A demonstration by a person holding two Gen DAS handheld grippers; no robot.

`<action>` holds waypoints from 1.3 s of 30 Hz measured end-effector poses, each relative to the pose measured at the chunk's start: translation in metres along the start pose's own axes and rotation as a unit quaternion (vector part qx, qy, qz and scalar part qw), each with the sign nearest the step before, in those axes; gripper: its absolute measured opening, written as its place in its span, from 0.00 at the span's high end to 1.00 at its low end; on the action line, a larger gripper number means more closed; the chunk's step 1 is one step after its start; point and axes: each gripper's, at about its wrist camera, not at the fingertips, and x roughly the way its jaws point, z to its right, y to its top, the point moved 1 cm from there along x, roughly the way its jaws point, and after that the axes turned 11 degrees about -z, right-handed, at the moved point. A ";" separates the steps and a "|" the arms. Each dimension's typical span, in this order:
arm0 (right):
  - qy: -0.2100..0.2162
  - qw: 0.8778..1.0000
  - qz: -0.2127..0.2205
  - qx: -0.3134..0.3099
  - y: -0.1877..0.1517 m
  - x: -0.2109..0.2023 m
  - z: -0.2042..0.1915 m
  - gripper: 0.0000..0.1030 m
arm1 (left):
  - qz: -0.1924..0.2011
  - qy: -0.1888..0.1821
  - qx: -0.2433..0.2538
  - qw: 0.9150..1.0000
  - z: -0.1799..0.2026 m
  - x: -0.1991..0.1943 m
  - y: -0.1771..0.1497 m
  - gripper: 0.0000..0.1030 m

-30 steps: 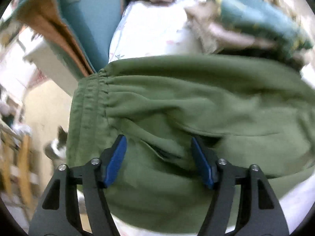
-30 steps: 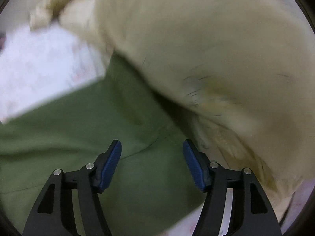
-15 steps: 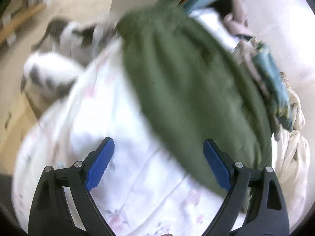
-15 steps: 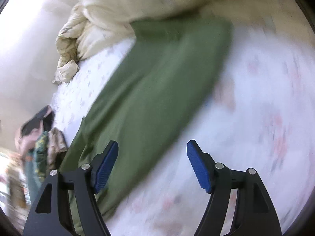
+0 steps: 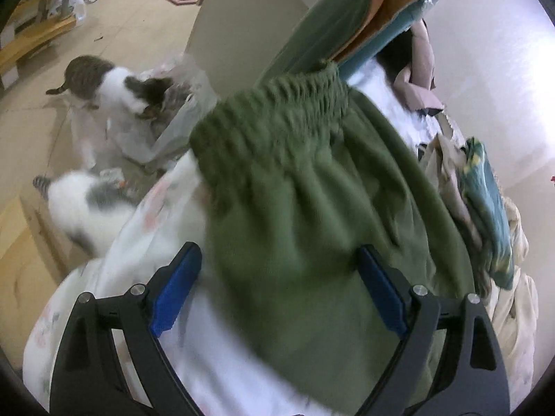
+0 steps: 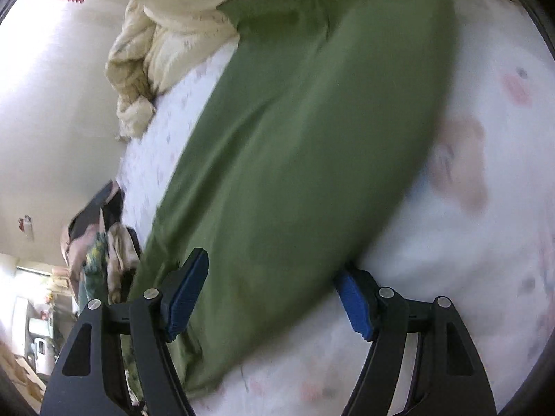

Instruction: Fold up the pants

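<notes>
Green pants [image 5: 312, 208] lie stretched along a white floral bedsheet [image 5: 145, 228]. In the left wrist view the gathered elastic waistband [image 5: 274, 118] is at the far end near the bed edge. My left gripper [image 5: 277, 287] is open and hovers over the pants below the waistband, holding nothing. In the right wrist view the pants [image 6: 305, 131] run as a long band toward a cream blanket [image 6: 166, 34]. My right gripper [image 6: 270, 294] is open over the near end of the cloth, with its blue pads [image 6: 353, 301] apart.
Two grey-and-white cats [image 5: 104, 86] are on the floor left of the bed, by a plastic bag. A pile of clothes [image 5: 482, 190] lies along the wall side. A teal and orange cushion [image 5: 374, 10] leans at the bed's end. The wall [image 6: 52, 104] is close by.
Both grippers have lifted back from close over the pants and swung to look along them. In the last half second the left one shifted over the pants from the sheet.
</notes>
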 end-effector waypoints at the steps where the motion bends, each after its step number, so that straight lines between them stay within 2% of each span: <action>1: 0.005 1.000 0.002 0.000 0.005 0.001 0.000 0.28 | 0.003 0.001 0.000 1.000 0.000 0.004 0.007 0.14; 5: 0.015 1.000 0.023 -0.013 0.033 0.003 -0.001 0.29 | 0.017 -0.015 -0.013 1.000 0.004 0.012 0.028 0.15; 9: 0.024 0.998 0.053 -0.014 0.056 0.005 0.004 0.30 | 0.029 -0.011 -0.006 0.999 0.012 0.017 0.040 0.16; 10: 0.026 0.998 0.059 -0.015 0.061 0.005 0.005 0.30 | 0.028 -0.002 0.004 1.000 0.014 0.019 0.041 0.21; 11: 0.026 0.997 0.065 -0.016 0.066 0.005 0.005 0.31 | 0.029 0.014 0.015 0.999 0.016 0.021 0.042 0.43; 12: 0.024 0.997 0.074 -0.016 0.072 0.004 0.006 0.33 | 0.035 0.028 0.019 0.999 0.015 0.020 0.044 0.57; 13: 0.022 0.997 0.079 -0.014 0.075 0.003 0.006 0.40 | 0.035 0.026 0.018 0.999 0.014 0.019 0.045 0.61; 14: 0.012 0.996 0.090 -0.008 0.081 0.000 0.009 0.46 | 0.035 0.028 0.018 0.999 0.014 0.018 0.045 0.72; 15: 0.008 0.995 0.099 -0.001 0.083 -0.003 0.013 0.59 | 0.036 0.035 0.024 0.998 0.016 0.016 0.044 0.77; 16: 0.003 0.994 0.106 0.009 0.085 -0.006 0.019 0.79 | 0.040 0.047 0.038 0.997 0.022 0.011 0.042 0.80; 17: -0.008 0.994 0.107 0.016 0.088 -0.008 0.026 0.89 | 0.047 0.052 0.049 0.996 0.028 0.007 0.040 0.82; 19: -0.020 0.994 0.110 0.005 0.087 -0.011 0.028 0.96 | 0.059 0.058 0.065 0.994 0.038 -0.005 0.038 0.84; 21: -0.044 0.991 0.124 -0.027 0.084 -0.018 0.020 0.98 | 0.069 0.063 0.075 0.993 0.048 -0.019 0.037 0.86; 25: -0.032 0.986 0.152 -0.051 0.077 -0.038 -0.005 0.98 | 0.075 0.071 0.096 0.990 0.065 -0.048 0.039 0.87; 30: -0.047 0.985 0.152 -0.071 0.065 -0.063 -0.024 0.99 | 0.082 0.059 0.134 0.986 0.078 -0.094 0.043 0.87; 35: -0.055 0.984 0.154 -0.073 0.037 -0.093 -0.033 0.99 | 0.080 0.054 0.127 0.987 0.058 -0.139 0.051 0.88; 39: -0.087 0.986 0.127 -0.067 -0.001 -0.102 -0.032 0.99 | 0.056 0.080 0.120 0.988 0.024 -0.162 0.053 0.88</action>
